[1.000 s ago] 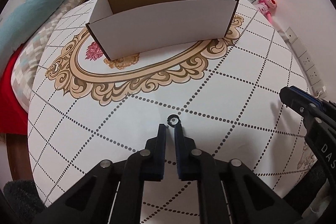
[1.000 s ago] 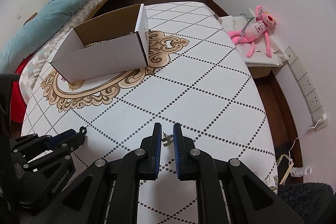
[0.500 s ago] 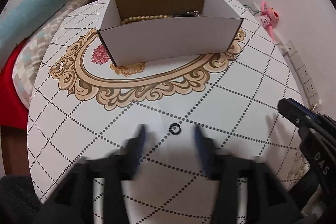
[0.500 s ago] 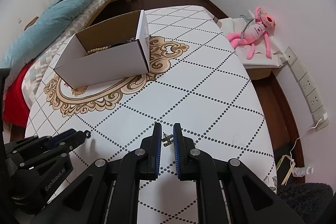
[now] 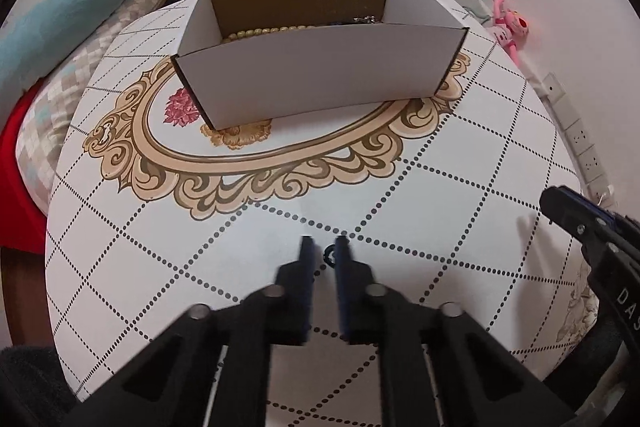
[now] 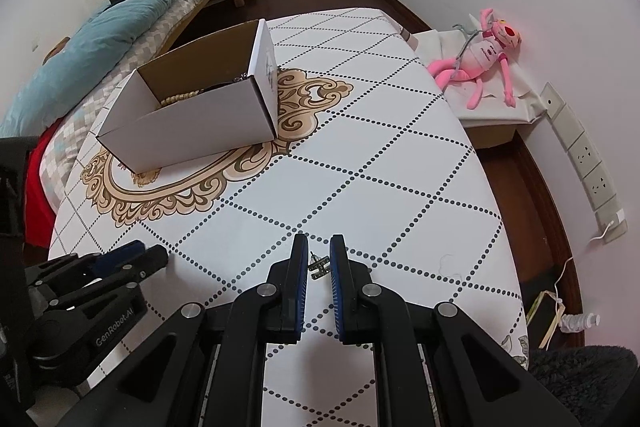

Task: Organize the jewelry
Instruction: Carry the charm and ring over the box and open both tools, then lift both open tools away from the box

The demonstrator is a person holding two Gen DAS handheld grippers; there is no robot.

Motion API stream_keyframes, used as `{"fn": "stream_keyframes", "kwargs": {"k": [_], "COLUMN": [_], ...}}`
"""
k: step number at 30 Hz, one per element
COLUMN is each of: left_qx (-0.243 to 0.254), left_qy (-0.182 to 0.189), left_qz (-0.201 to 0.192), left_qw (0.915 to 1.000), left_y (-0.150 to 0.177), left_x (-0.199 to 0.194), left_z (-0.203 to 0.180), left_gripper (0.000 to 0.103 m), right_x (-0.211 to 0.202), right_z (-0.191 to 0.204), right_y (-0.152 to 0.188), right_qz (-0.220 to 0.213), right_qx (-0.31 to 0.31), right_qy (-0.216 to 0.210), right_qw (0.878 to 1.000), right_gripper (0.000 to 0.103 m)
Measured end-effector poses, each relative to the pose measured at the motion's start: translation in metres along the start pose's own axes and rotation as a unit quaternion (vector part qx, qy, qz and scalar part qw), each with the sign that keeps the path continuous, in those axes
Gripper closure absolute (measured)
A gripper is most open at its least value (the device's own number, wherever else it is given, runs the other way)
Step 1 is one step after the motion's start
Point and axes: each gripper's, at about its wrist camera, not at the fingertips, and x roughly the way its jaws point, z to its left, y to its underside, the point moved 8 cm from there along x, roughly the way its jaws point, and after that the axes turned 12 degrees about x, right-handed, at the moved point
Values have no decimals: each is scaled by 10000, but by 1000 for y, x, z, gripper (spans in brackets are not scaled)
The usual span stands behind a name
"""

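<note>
A small black ring (image 5: 330, 254) sits between the fingers of my left gripper (image 5: 324, 247), which is shut on it just above the tablecloth. My right gripper (image 6: 320, 247) is shut on a small silver earring (image 6: 319, 266) and holds it over the table. The white cardboard box (image 5: 316, 79) stands at the far middle of the table, with a bead necklace (image 5: 264, 31) and a chain inside. In the right wrist view the box (image 6: 200, 123) is at the left and the left gripper (image 6: 132, 259) is at the lower left.
The table (image 6: 380, 167) has a white cloth with dotted diamonds and a gold ornament. A bed with a teal quilt (image 6: 120, 27) lies to the left. A pink plush toy (image 6: 484, 55) lies on a low stand at the right, by wall sockets.
My left gripper opened wide around the black ring, then closed on it. The left view has come nearer the box. The right gripper has stayed shut on the earring.
</note>
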Motion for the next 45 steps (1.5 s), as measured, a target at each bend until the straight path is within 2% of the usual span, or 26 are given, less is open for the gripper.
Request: {"fn": "stream_keyframes", "kwargs": {"k": [8, 13, 18, 22, 28, 30, 31, 32, 34, 38, 40, 42, 43, 45], "left_qx": [-23, -172, -215, -218, -313, -324, -383, -407, -471, -567, -553, -559, -592, -673], "left_qy": [133, 384, 299, 280, 220, 148, 40, 1, -63, -23, -48, -33, 21, 225], "left_qz": [-157, -524, -709, -525, -11, 6, 9, -29, -127, -107, -41, -12, 11, 45], "left_qw": [9998, 9977, 9968, 9980, 9993, 9994, 9993, 9992, 9988, 9983, 9985, 9984, 9982, 9975], "left_y": [-8, -50, -107, -139, -155, -157, -159, -160, -162, -162, -161, -160, -159, -158], "left_x": [-18, -53, -64, -47, -22, -21, -22, -23, -27, -27, -25, -23, -22, -20], "left_z": [-1, 19, 58, 82, 102, 108, 114, 115, 121, 126, 126, 126, 125, 124], "left_gripper": [99, 99, 99, 99, 92, 79, 51, 28, 23, 23, 23, 11, 2, 0], "right_x": [-8, -21, -24, -6, 43, 55, 61, 63, 66, 65, 64, 62, 62, 61], "right_z": [10, 29, 65, 98, 126, 128, 128, 127, 126, 123, 122, 121, 121, 120], "right_y": [-8, -33, -89, -134, -165, -170, -173, -175, -177, -181, -183, -183, -183, -182], "right_qz": [-80, -142, -164, -41, 672, 865, 956, 986, 1011, 1028, 1011, 1009, 1002, 981], "right_qx": [2, 54, 82, -150, -440, -427, -412, -414, -433, -446, -461, -466, -475, -499], "right_qy": [-175, -552, -1092, -1217, -1008, -933, -875, -847, -783, -768, -710, -697, -660, -599], "right_qw": [9998, 9984, 9939, 9924, 9917, 9910, 9907, 9907, 9908, 9907, 9913, 9914, 9916, 9921], "right_gripper": [91, 91, 91, 91, 91, 91, 91, 90, 90, 70, 70, 68, 67, 53]}}
